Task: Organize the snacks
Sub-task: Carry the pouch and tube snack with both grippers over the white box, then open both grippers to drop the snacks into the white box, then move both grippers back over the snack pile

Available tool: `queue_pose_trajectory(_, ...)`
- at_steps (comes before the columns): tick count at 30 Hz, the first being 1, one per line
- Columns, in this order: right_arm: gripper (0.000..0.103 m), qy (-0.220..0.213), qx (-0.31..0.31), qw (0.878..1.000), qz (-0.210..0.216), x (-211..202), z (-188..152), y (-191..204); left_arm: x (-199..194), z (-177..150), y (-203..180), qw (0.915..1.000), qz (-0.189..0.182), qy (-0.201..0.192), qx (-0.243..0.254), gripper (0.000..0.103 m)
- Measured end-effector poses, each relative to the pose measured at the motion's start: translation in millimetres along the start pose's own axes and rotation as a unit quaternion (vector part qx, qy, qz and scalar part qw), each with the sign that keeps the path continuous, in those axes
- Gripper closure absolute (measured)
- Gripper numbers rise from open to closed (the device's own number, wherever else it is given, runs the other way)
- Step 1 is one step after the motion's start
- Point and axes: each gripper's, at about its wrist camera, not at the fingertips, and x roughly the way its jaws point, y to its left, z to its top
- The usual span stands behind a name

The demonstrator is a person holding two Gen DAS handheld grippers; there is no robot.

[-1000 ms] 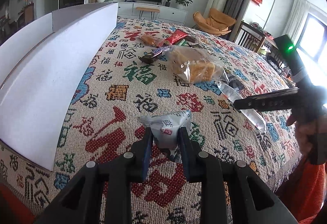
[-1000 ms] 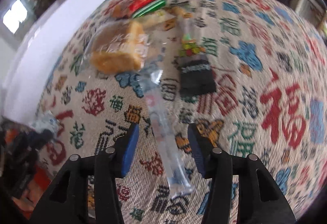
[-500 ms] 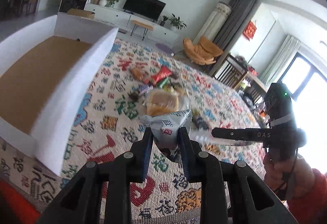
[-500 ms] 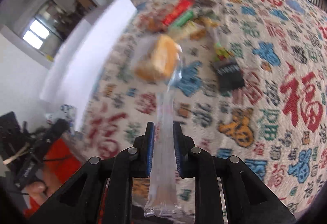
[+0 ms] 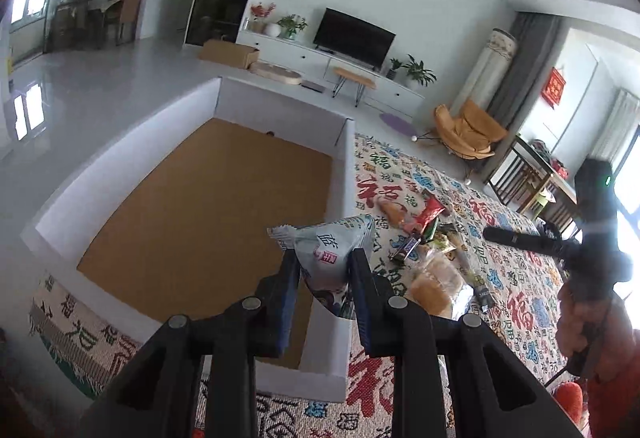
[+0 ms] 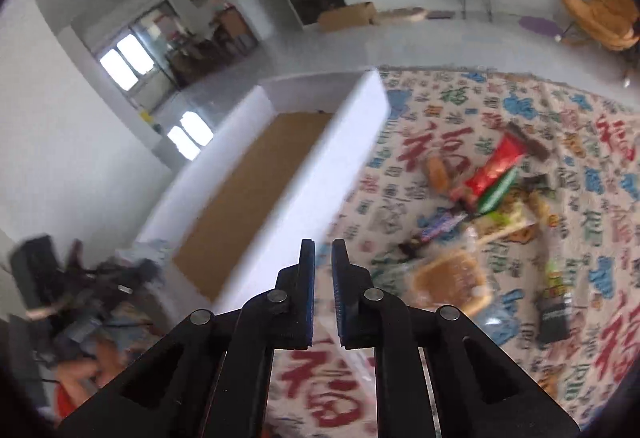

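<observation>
A pale blue-and-white snack packet [image 5: 328, 246] is pinched in my left gripper [image 5: 324, 258], which is shut on it above the near corner of the white box [image 5: 324, 350]; the box's brown floor is bare. My right gripper [image 6: 323, 244] has its jaws nearly together, and it also shows side-on as the right gripper [image 5: 490, 233]. The bread bag [image 6: 452, 278] hangs blurred just right of those jaws. Its clear tail is barely visible between them. The same bread bag [image 5: 432, 288] sits close to the box corner.
A pile of snacks lies on the patterned cloth [image 6: 600, 118]: a red packet [image 6: 496, 166], a chocolate bar [image 6: 440, 224], a black packet [image 6: 554, 318]. The box wall [image 6: 320, 158] runs along the cloth's left side. A person's hand [image 5: 580, 318] holds the right gripper.
Both grippers rose and swung toward the box. The right jaws closed on the bread bag's clear tail and lifted it. The left gripper kept its packet and now hangs over the box corner.
</observation>
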Motion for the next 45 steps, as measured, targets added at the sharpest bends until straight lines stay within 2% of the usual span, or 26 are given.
queue_pose_trajectory(1, 0.091, 0.008, -0.015, 1.000, -0.019, 2.7, -4.8, -1.8, 1.2, -3.1, 6.3, 1.0000, -0.002, 0.000, -0.007, 0.078)
queue_pose_trajectory(3, 0.083, 0.052, -0.055, 0.996, -0.037, 21.8, -21.1, -4.1, 5.2, -7.0, 11.3, 0.9999, -0.004, 0.002, -0.015, 0.078)
queue_pose_trajectory(5, 0.048, 0.098, -0.094, 0.990, -0.028, 38.5, -39.4, 0.4, 7.7, -9.2, 12.0, 0.9998, -0.006, 0.004, -0.017, 0.078)
queue_pose_trajectory(6, 0.046, 0.118, -0.115, 0.986, -0.023, 50.2, -51.9, 6.9, 8.6, -7.6, 11.5, 0.9998, -0.006, 0.004, -0.016, 0.078)
queue_pose_trajectory(10, 0.048, 0.163, -0.150, 0.974, -0.043, 95.2, -85.1, 16.4, 4.1, -5.7, 10.6, 1.0000, -0.001, 0.003, -0.008, 0.078)
queue_pose_trajectory(11, 0.054, 0.176, -0.155, 0.971, -0.047, 108.2, -92.2, 17.0, 1.7, -5.2, 9.9, 1.0000, 0.001, 0.002, -0.006, 0.078)
queue_pose_trajectory(12, 0.065, 0.191, -0.162, 0.967, -0.052, 118.9, -99.9, 18.0, -1.0, -5.0, 11.7, 1.0000, 0.006, 0.001, -0.001, 0.078)
queue_pose_trajectory(13, 0.083, 0.200, -0.170, 0.962, -0.070, 125.0, -107.5, 16.7, -2.9, -4.7, 14.5, 0.9999, 0.011, 0.001, 0.002, 0.078)
queue_pose_trajectory(16, 0.085, 0.201, -0.149, 0.967, -0.057, 119.0, -112.8, 9.5, -3.4, -4.2, 26.0, 0.9996, 0.026, 0.005, 0.003, 0.078)
queue_pose_trajectory(19, 0.085, 0.167, -0.085, 0.982, -0.027, 93.5, -93.0, -9.3, -1.7, -2.5, 38.5, 0.9992, 0.039, 0.008, -0.001, 0.078)
queue_pose_trajectory(22, 0.085, 0.115, -0.043, 0.992, 0.021, 55.3, -57.3, -3.9, 4.1, 4.1, 47.6, 0.9986, 0.053, 0.010, 0.000, 0.078)
queue_pose_trajectory(26, 0.085, 0.067, -0.037, 0.994, 0.083, 33.0, -6.1, 41.1, 14.9, 13.5, 56.8, 0.9971, 0.074, 0.016, 0.004, 0.078)
queue_pose_trajectory(30, 0.082, 0.044, -0.048, 0.991, 0.114, 50.9, 29.9, 95.4, 22.6, 24.0, 61.8, 0.9932, 0.114, 0.017, 0.017, 0.077)
queue_pose_trajectory(31, 0.076, 0.040, -0.045, 0.991, 0.120, 59.0, 35.7, 105.8, 25.5, 27.1, 61.9, 0.9904, 0.135, 0.016, 0.024, 0.074)
queue_pose_trajectory(32, 0.052, 0.037, -0.041, 0.991, 0.119, 69.9, 43.0, 109.2, 29.5, 29.6, 64.1, 0.9865, 0.160, 0.018, 0.031, 0.058)
queue_pose_trajectory(33, 0.040, 0.036, -0.037, 0.992, 0.113, 73.2, 46.0, 113.5, 31.3, 30.2, 66.3, 0.9830, 0.180, 0.021, 0.033, 0.043)
queue_pose_trajectory(34, 0.037, 0.024, -0.034, 0.993, 0.112, 71.5, 46.8, 114.1, 29.7, 29.1, 69.6, 0.9805, 0.193, 0.018, 0.032, 0.017)
queue_pose_trajectory(35, 0.037, 0.012, -0.034, 0.993, 0.114, 70.0, 47.7, 111.1, 25.6, 26.6, 71.0, 0.9796, 0.199, 0.006, 0.031, 0.012)
queue_pose_trajectory(37, 0.037, -0.003, -0.047, 0.993, 0.105, 61.6, 39.3, 100.5, 20.3, 19.9, 70.6, 0.9823, 0.184, -0.003, 0.032, 0.012)
queue_pose_trajectory(39, 0.034, -0.025, -0.073, 0.994, 0.071, 46.3, 21.0, 80.8, 17.8, 12.3, 65.6, 0.9849, 0.171, -0.001, 0.030, 0.012)
queue_pose_trajectory(41, 0.032, -0.040, -0.088, 0.995, 0.030, 34.3, -1.5, 59.8, 14.1, 5.1, 53.8, 0.9876, 0.153, -0.004, 0.035, 0.012)
queue_pose_trajectory(43, 0.032, -0.056, -0.087, 0.995, -0.013, 22.1, -34.5, 21.0, 8.1, -2.4, 32.5, 0.9910, 0.124, -0.004, 0.048, 0.012)
queue_pose_trajectory(45, 0.032, -0.084, -0.077, 0.990, -0.084, 2.8, -76.9, -28.7, 1.4, -9.7, 2.1, 0.9931, 0.092, -0.002, 0.073, 0.012)
